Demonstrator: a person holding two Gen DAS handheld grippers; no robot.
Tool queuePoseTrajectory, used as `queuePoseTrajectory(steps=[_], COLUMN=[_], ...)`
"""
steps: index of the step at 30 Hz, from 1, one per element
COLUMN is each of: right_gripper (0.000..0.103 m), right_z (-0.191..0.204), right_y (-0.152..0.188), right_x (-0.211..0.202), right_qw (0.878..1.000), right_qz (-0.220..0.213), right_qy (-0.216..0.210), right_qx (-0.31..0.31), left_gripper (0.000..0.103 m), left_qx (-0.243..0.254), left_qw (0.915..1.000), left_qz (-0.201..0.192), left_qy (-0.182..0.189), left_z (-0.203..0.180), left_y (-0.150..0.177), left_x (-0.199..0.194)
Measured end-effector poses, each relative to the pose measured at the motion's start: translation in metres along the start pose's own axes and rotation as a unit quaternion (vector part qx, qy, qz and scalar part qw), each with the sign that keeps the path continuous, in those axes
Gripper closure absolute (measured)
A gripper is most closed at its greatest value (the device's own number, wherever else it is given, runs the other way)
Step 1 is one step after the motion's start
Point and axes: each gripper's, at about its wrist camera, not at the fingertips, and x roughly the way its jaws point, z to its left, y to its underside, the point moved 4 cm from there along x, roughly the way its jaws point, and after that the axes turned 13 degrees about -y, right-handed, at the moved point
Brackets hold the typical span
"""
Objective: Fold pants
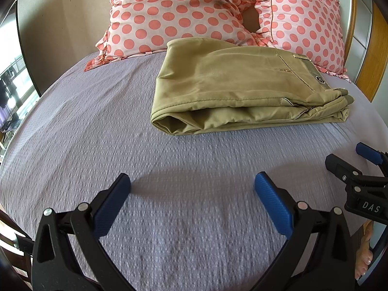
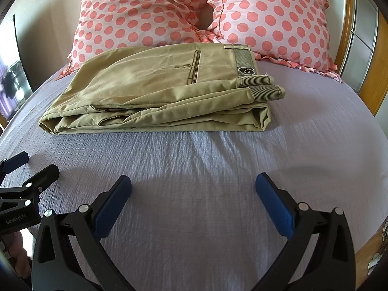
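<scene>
Your left gripper [image 1: 192,185] has its blue pads [image 1: 272,203] spread wide at the bottom of the frame, holding nothing, with only the lavender bedsheet [image 1: 97,126] under them. Your right gripper [image 2: 193,186] is the same in its own view: pads wide apart, empty, poised over bare sheet at lower centre. Each gripper also shows at the edge of the other's view, so the two sit side by side and apart from the cloth. Farther up, the khaki pants [image 2: 155,92] lie in the middle of the right wrist frame, folded into a compact stack of layers, with the striped waistband [image 2: 245,58] and its dark badge on the right end and the rounded fold on the left. In the left wrist view they sit in the upper right [image 1: 237,87], their far edge near or against the polka-dot pillows [image 1: 169,12]; which, you cannot tell. By the look of it the folding is finished or nearly so. Any next move would only be to square the slightly uneven layers along the near edge, which calls for a light pinch.
</scene>
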Motion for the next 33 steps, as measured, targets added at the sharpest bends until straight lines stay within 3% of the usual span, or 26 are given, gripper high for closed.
queuePoseTrajectory(steps=[33], right_gripper=[0.001], right_z=[-0.0005], right_y=[0.0002], right_x=[-0.0003], right_qw=[1.0], right_qz=[0.0], right_qy=[-0.001], right_qx=[-0.001], left_gripper=[0.002], left_qx=[0.003], left_qw=[1.0], left_qz=[0.004], left_qy=[0.003], left_z=[0.0007], left_y=[-0.0028], left_x=[-0.0006])
